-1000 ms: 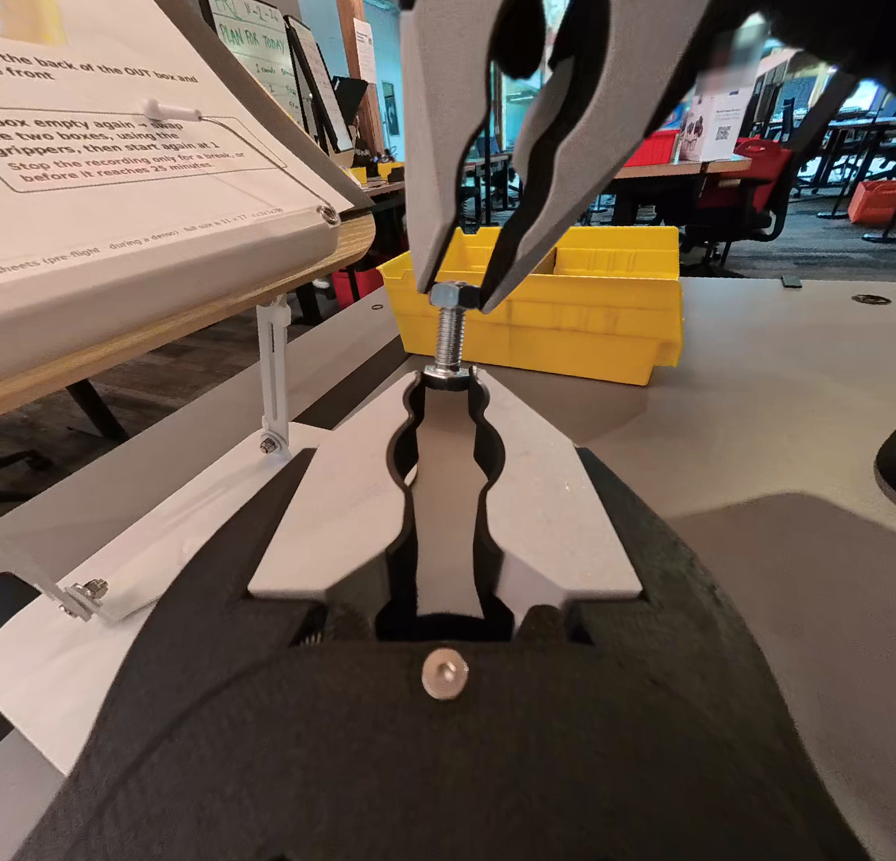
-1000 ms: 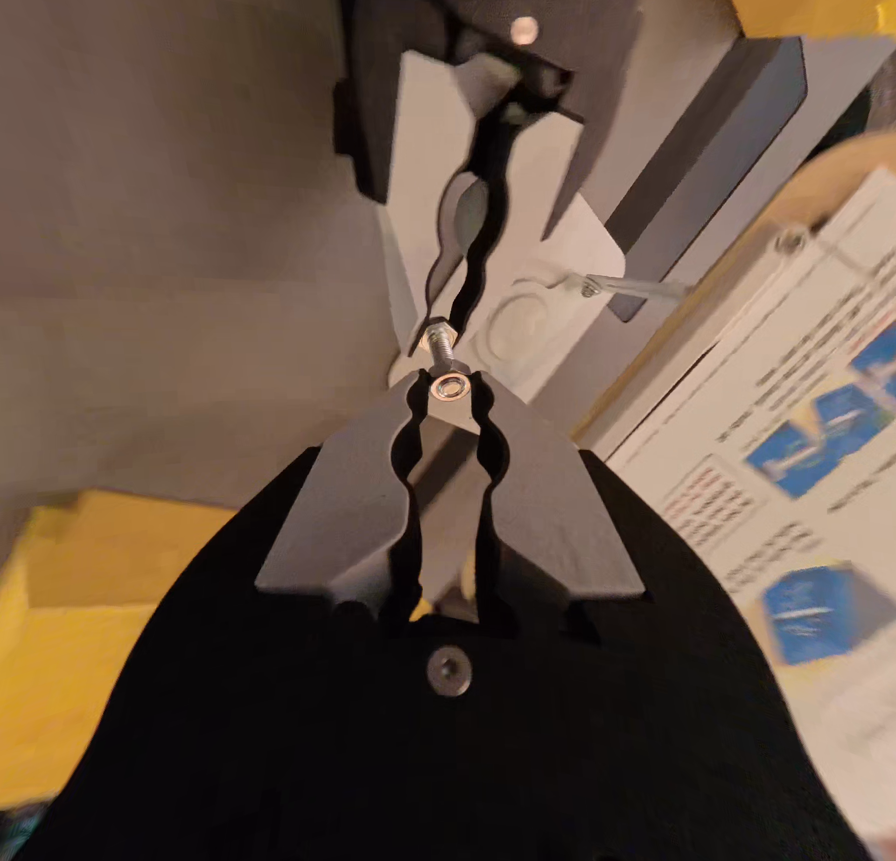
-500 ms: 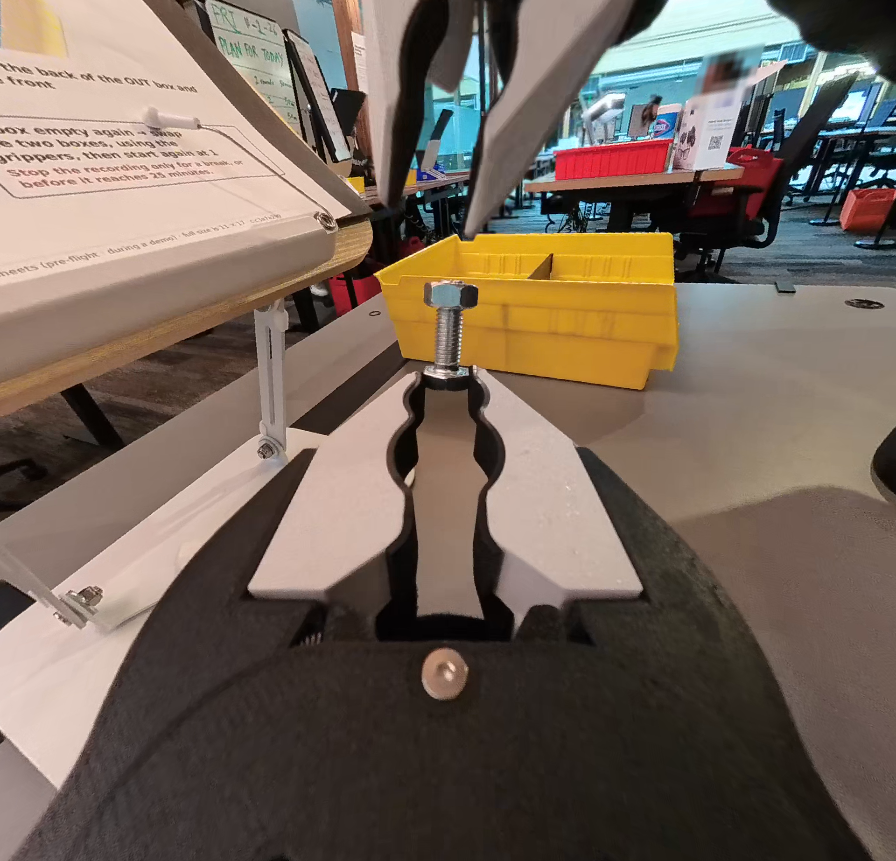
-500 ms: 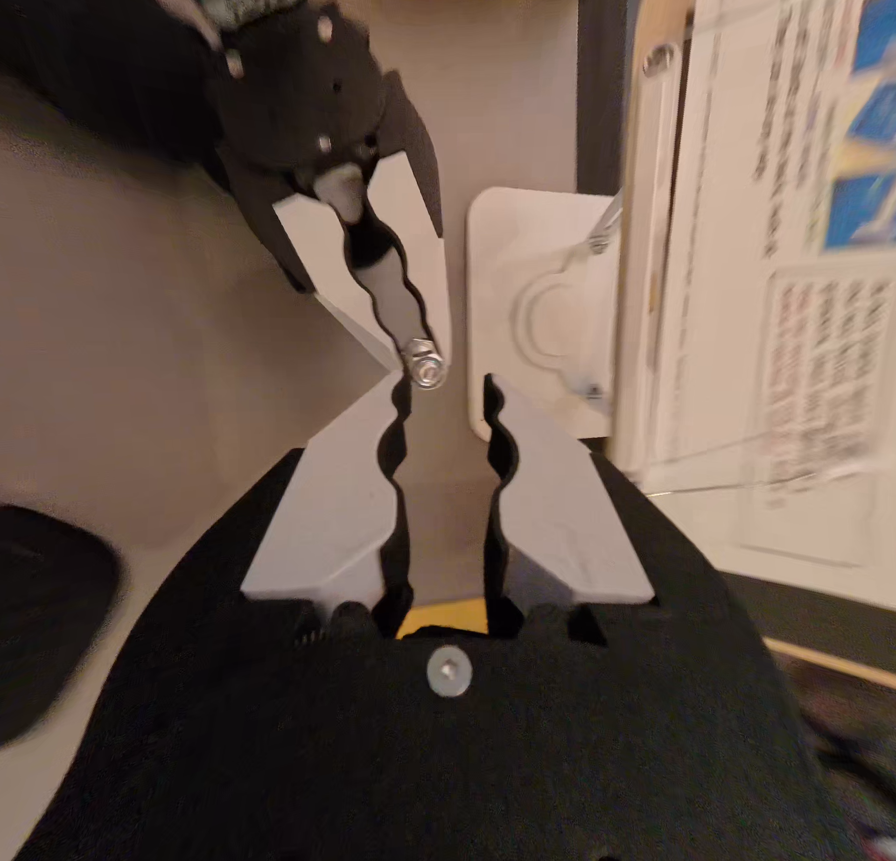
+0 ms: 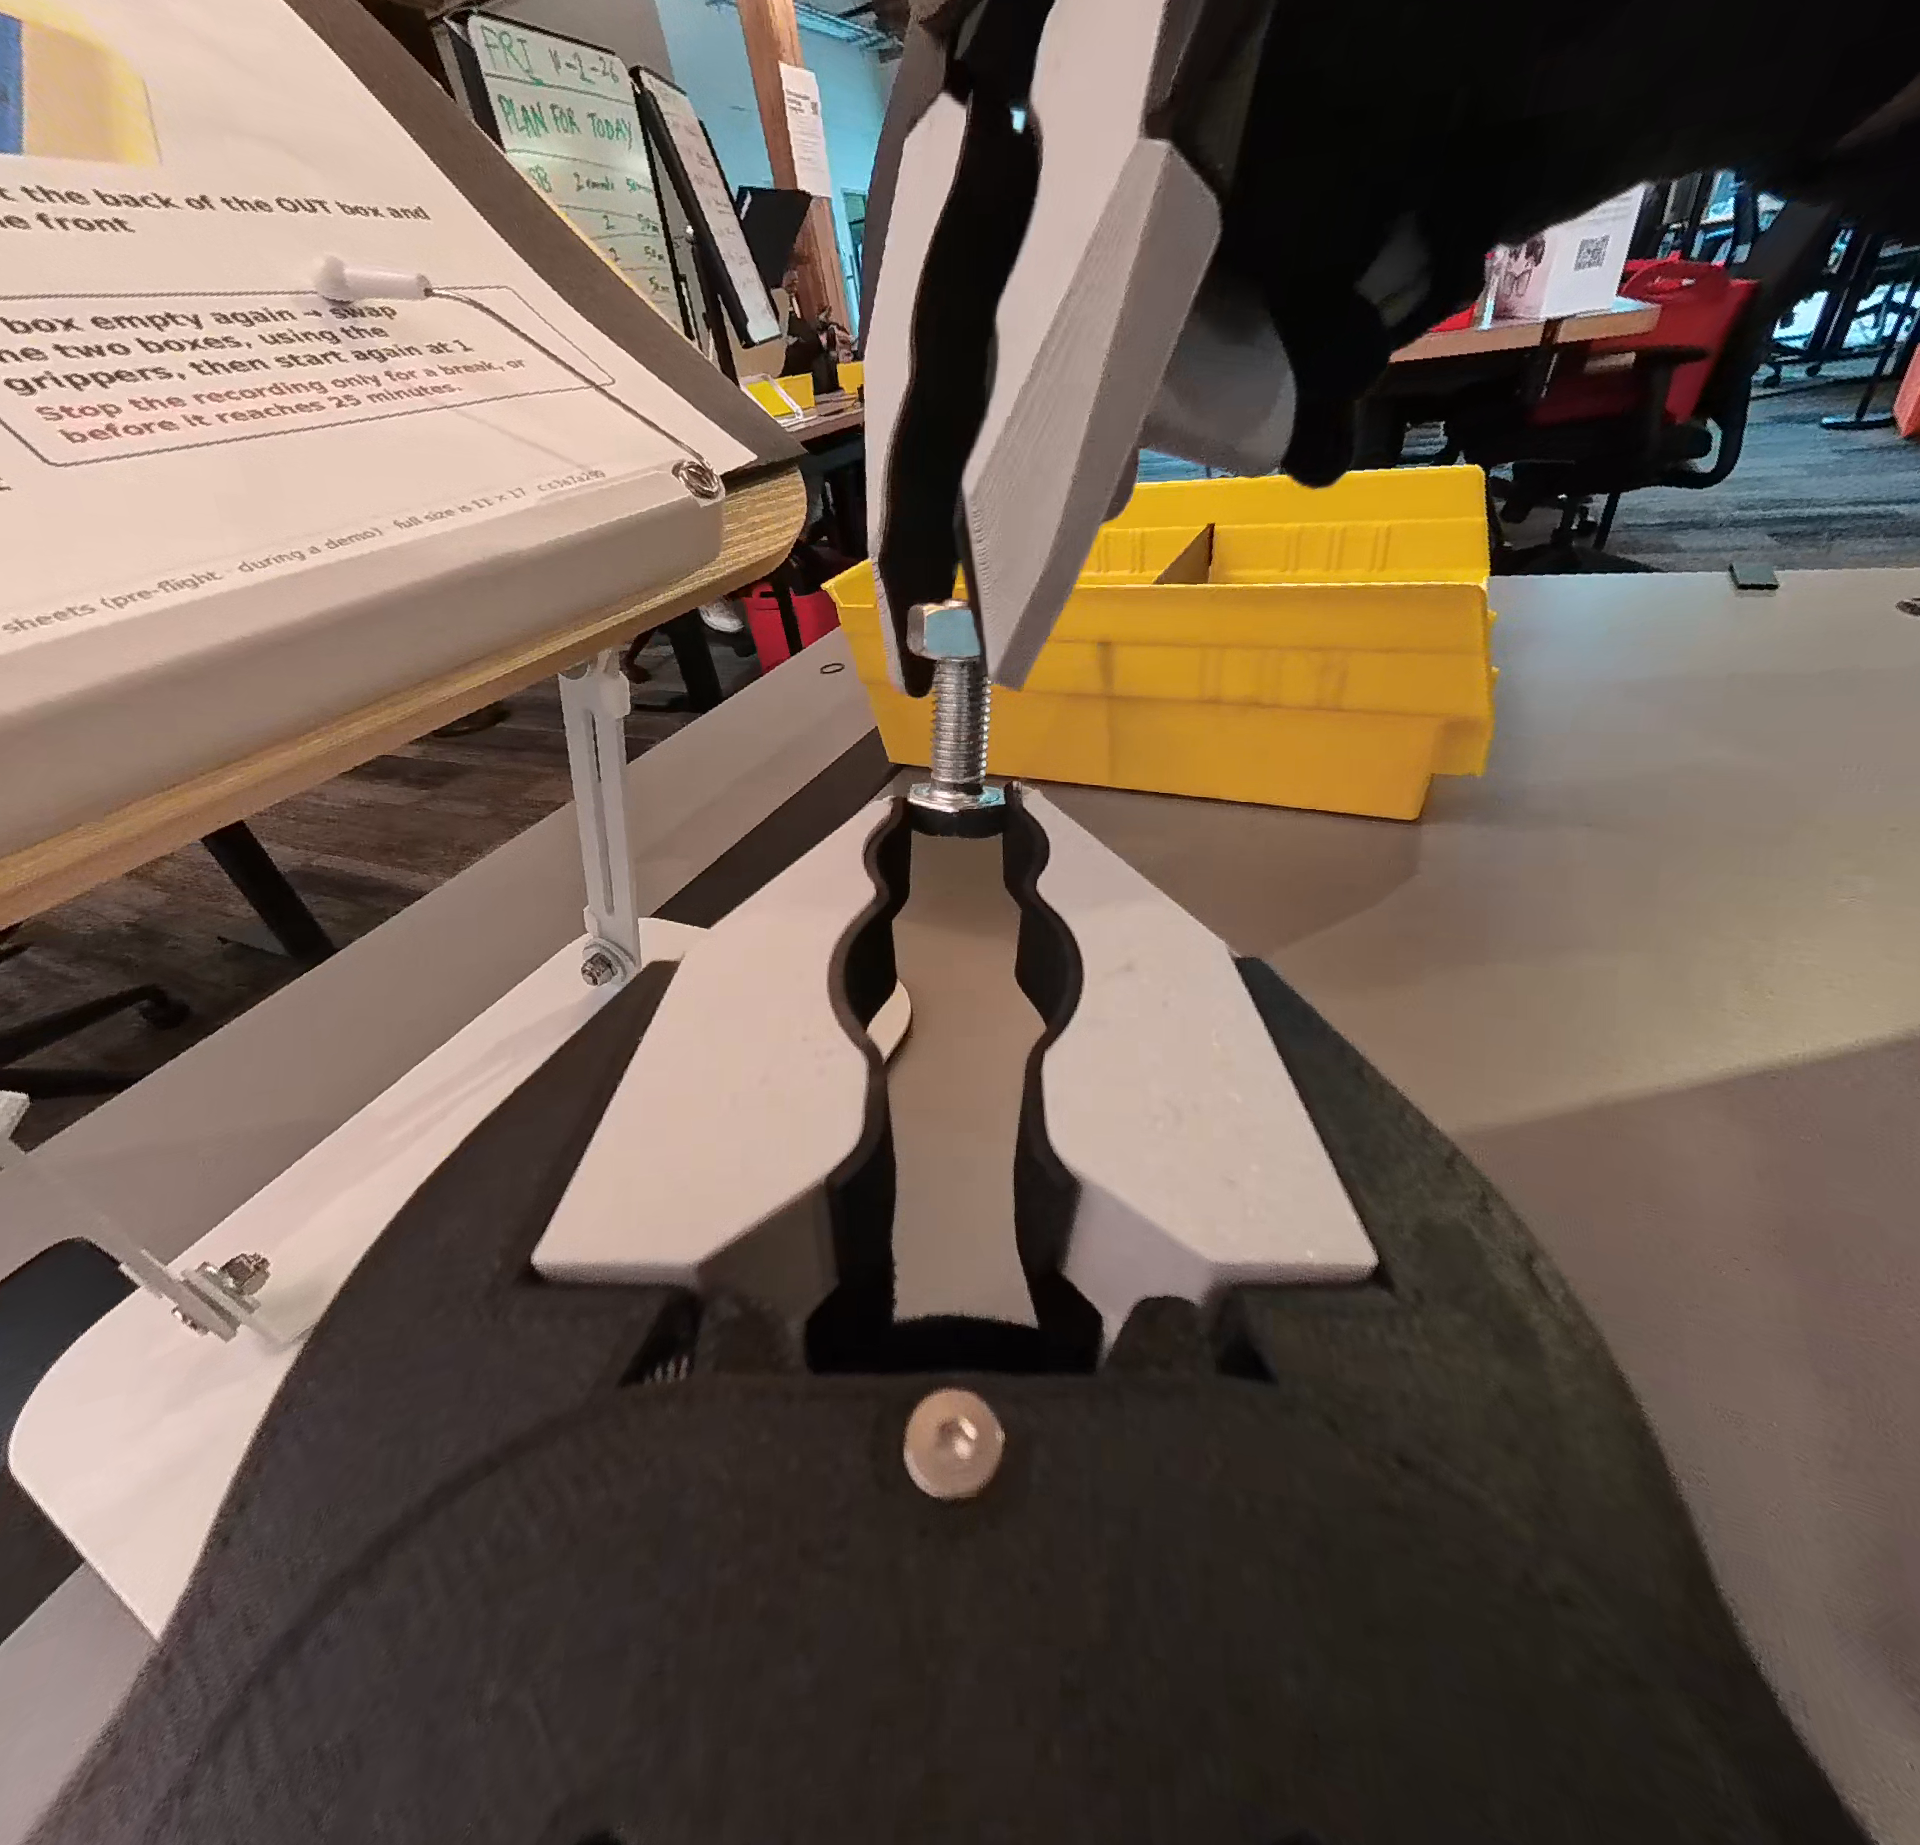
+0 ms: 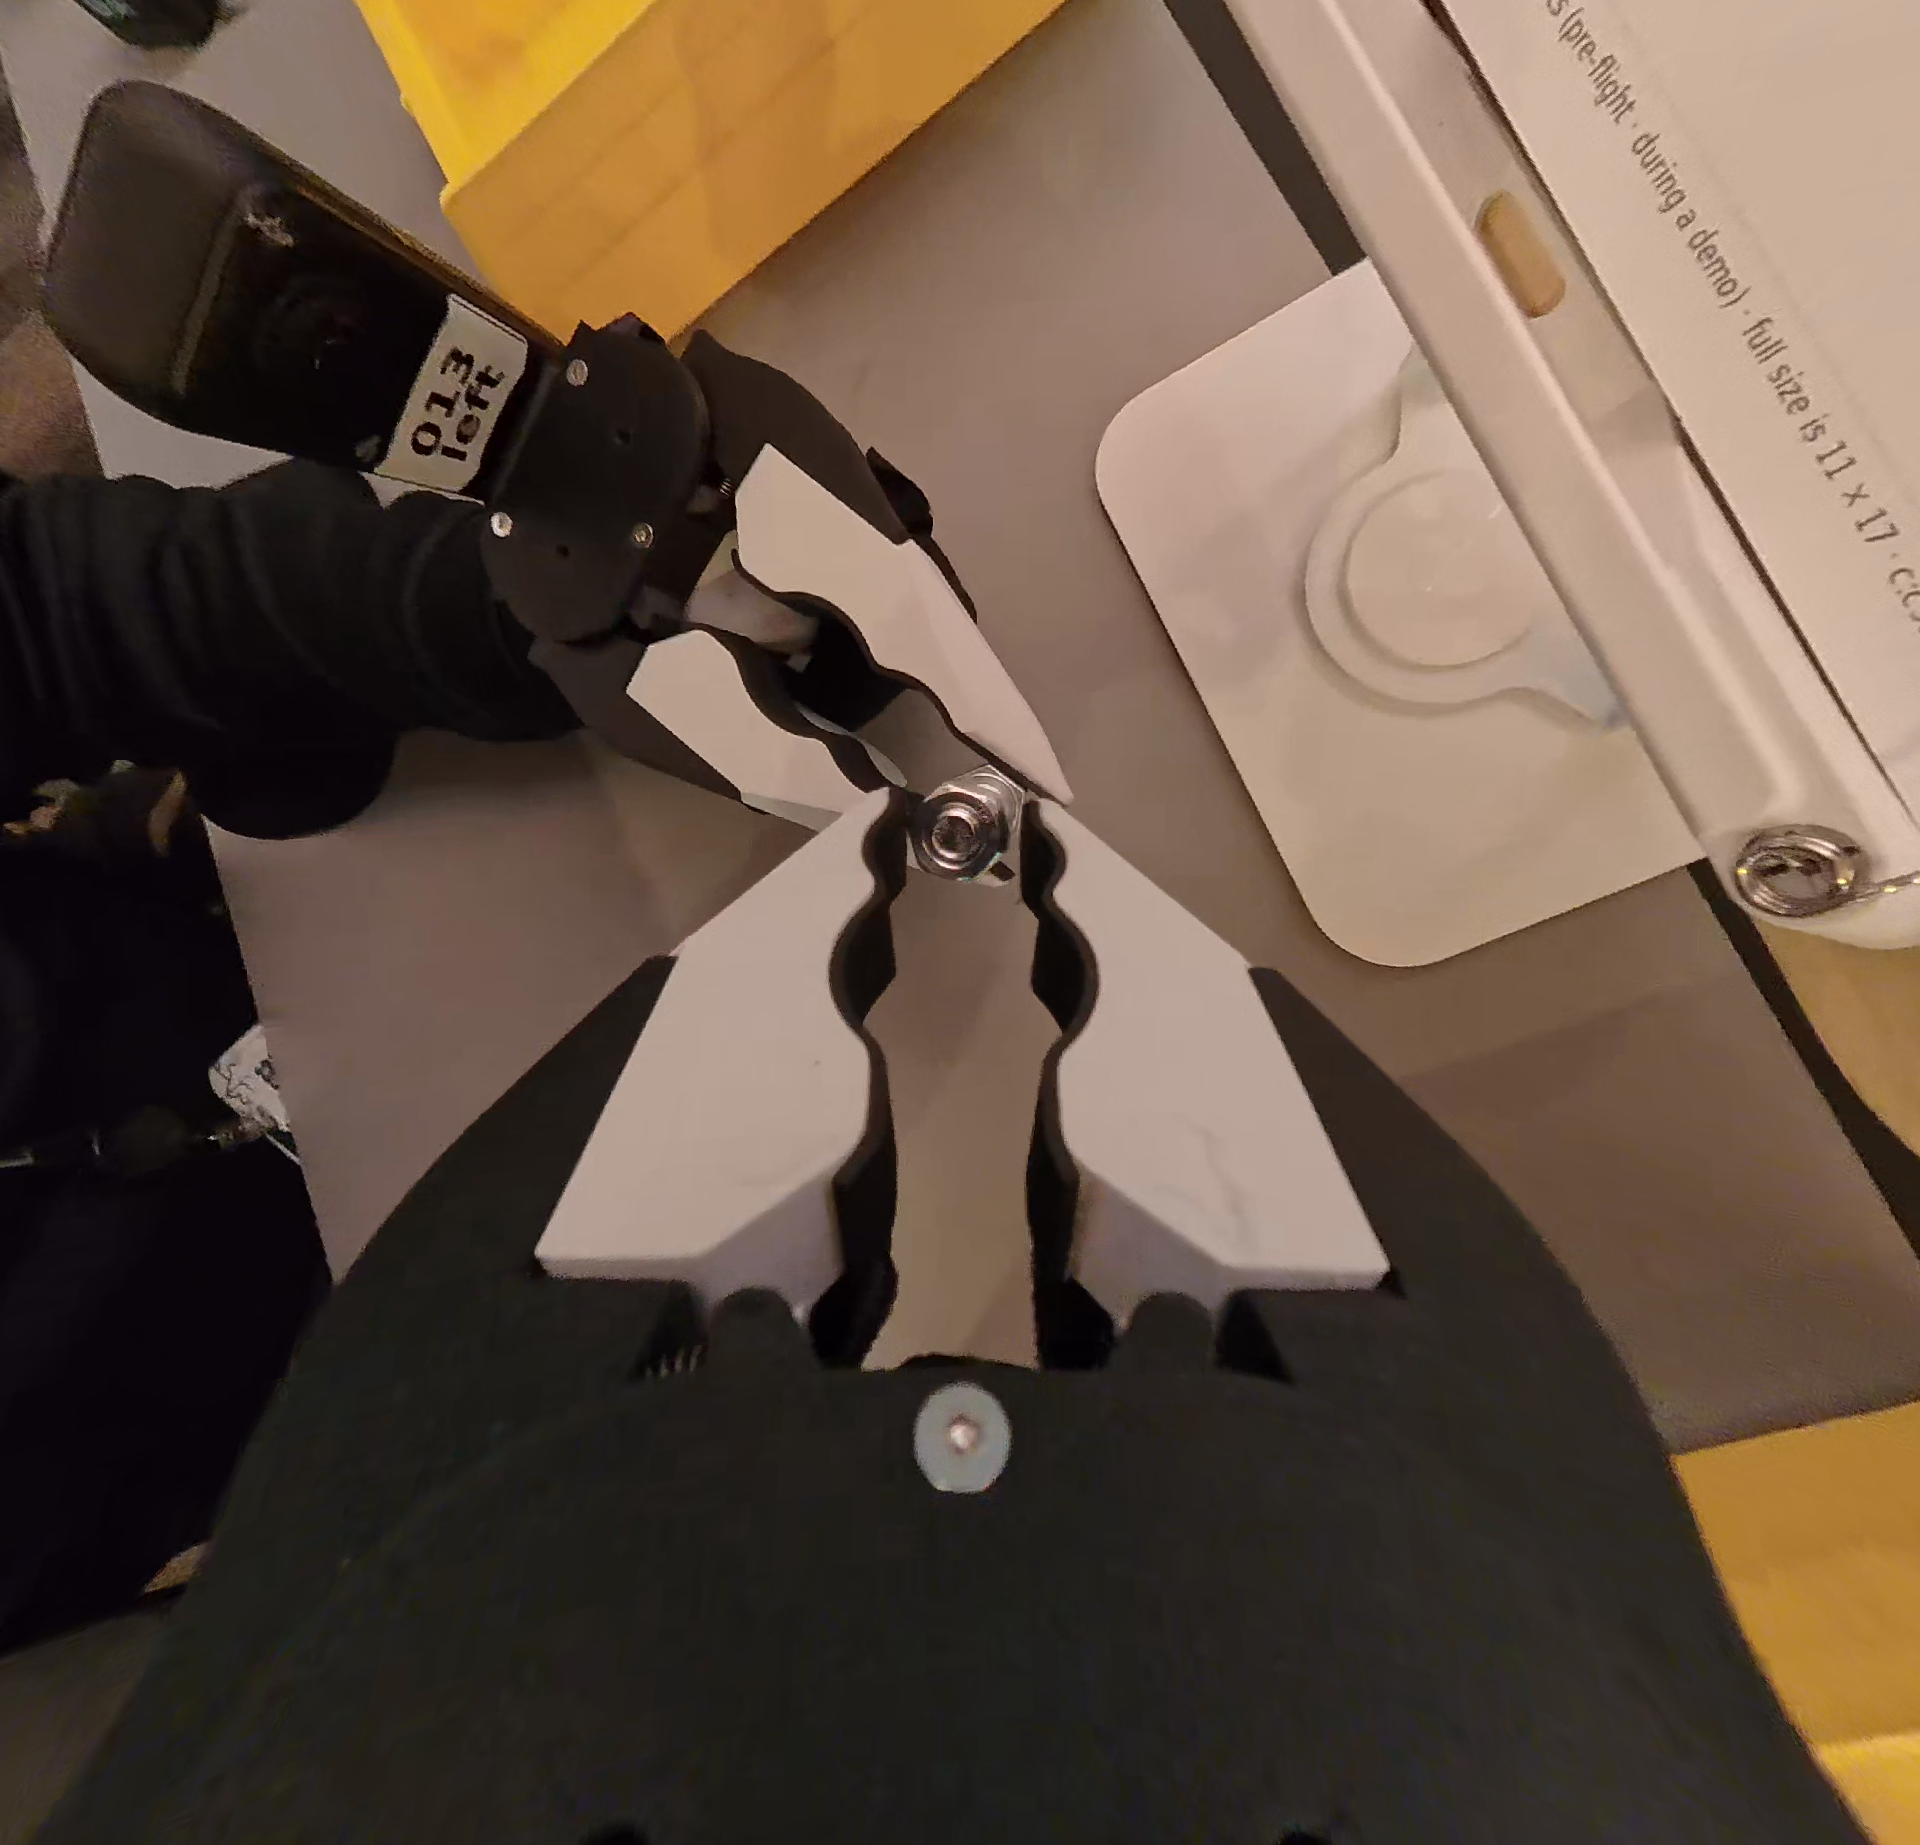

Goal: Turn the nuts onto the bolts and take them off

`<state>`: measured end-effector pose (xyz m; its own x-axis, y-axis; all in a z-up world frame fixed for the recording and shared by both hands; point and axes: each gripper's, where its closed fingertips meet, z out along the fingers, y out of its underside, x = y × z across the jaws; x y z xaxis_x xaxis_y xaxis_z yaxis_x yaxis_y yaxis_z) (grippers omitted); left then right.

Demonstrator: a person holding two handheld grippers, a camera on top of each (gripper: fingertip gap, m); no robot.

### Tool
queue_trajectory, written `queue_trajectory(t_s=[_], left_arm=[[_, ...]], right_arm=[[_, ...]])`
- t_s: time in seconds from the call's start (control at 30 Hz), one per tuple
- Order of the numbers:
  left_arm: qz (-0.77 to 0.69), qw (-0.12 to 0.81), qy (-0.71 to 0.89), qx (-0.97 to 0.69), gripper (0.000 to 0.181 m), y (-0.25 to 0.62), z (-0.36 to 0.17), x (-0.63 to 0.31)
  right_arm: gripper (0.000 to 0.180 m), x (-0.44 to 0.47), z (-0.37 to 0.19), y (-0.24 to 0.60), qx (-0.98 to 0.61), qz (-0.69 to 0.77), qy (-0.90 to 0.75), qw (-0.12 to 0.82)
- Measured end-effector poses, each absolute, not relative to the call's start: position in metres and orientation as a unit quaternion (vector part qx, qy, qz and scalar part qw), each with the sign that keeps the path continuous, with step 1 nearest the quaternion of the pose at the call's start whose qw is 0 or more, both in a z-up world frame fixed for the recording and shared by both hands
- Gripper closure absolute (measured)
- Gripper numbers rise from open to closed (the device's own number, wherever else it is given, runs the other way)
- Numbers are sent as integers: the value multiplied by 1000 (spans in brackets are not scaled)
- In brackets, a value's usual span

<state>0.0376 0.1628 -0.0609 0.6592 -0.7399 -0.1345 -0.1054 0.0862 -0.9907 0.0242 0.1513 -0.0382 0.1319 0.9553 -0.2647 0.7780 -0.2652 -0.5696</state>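
Nut (image 5: pixel 940 632) atop upright bolt (image 5: pixel 958 730): small, hard, slick steel; right gripper (image 5: pixel 948 652) pinches its flats, left gripper (image 5: pixel 954 824) clamps bolt's base.

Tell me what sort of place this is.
Probably an open-plan workshop or lab office: a whiteboard stands behind, desks with red bins and office chairs fill the room, and a yellow bin sits on the grey table.

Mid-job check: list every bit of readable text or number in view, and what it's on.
I don't copy wording; here is what bears it.
Instruction sheet, tilted at left: printed lines, legible.
Whiteboard behind it: green handwriting, partly legible.
Sticker on the left gripper: printed, legible.
Card far back at right: square code and print, too small to read.
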Motion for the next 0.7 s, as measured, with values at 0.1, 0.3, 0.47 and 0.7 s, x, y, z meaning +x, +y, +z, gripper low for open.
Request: queue_trajectory(t_s=[0.1, 0.3, 0.47, 0.7], left_arm=[[-240, 655, 335, -633, 165, 163, -62, 37], [-243, 653, 336, -634, 165, 163, -63, 39], [-246, 648, 338, -636, 165, 163, -66, 40], [-250, 647, 337, -637, 165, 164, -67, 39]], right_arm=[[162, 24, -39, 151, -737, 302, -587, 145], [163, 24, -40, 150, -701, 271, -644, 146], [164, 26, -44, 149, -608, 192, -756, 147], [164, 28, -46, 152, -395, -23, -903, 170]])
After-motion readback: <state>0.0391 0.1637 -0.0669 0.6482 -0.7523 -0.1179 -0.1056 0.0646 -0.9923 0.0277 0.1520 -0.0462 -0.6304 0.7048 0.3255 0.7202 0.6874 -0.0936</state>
